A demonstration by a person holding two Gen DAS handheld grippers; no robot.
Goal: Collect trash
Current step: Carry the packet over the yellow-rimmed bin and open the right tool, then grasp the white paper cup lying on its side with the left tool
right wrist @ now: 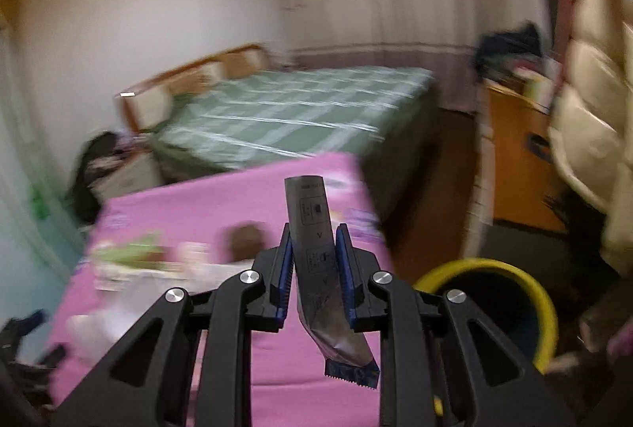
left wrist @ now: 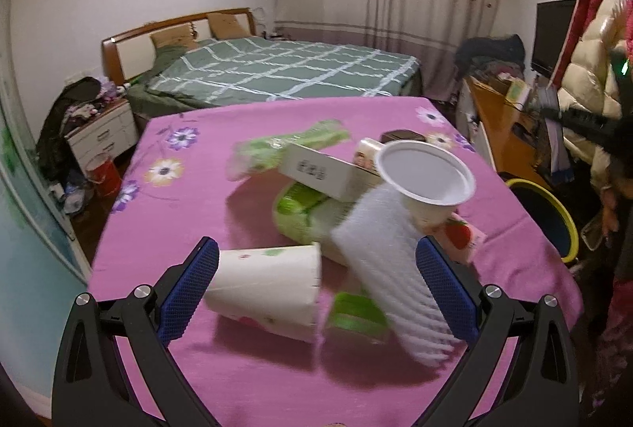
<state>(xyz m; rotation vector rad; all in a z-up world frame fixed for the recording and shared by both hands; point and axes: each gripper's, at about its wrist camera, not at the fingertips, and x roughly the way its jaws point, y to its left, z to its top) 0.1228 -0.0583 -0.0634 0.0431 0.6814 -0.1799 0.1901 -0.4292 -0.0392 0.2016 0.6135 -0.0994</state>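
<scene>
Black jointed arms with blue ridged pads fill the bottom of both views. On the left claw (left wrist: pixel 316 280) the pads stand wide apart, holding nothing. Between them, on a table under a pink flowered cloth (left wrist: pixel 186 197), lies a paper cup (left wrist: pixel 265 288) on its side, close to the left pad but not clearly touching it. Toward the right pad lies a blurred white ribbed wrapper (left wrist: pixel 391 268), slanting toward the camera. Just past the claw sits a heap of trash: green and white plastic wrappers (left wrist: pixel 304 209), a flat white box (left wrist: pixel 324 173) and a white plastic cup (left wrist: pixel 427 185) tipped with its mouth showing. Off the table's right edge stands a bin with a yellow rim (left wrist: pixel 565 217), and a person's hand shows beside it. Beyond the table are a bed with a green checked cover (left wrist: pixel 285 71), a white nightstand (left wrist: pixel 103 134) to the left and a wooden desk (left wrist: pixel 502 126) to the right.

On the right claw (right wrist: pixel 314 268) the pads are nearly together, pinching a long silver packet (right wrist: pixel 316 253) with a blue toothed end. It stands upright between them, sticking out above and below. This view is blurred. Pink cloth (right wrist: pixel 237 197) lies under and left of the claw, with smeared trash on it. The yellow-rimmed bin (right wrist: pixel 542 300) sits low to its right, on the floor beside the table.
</scene>
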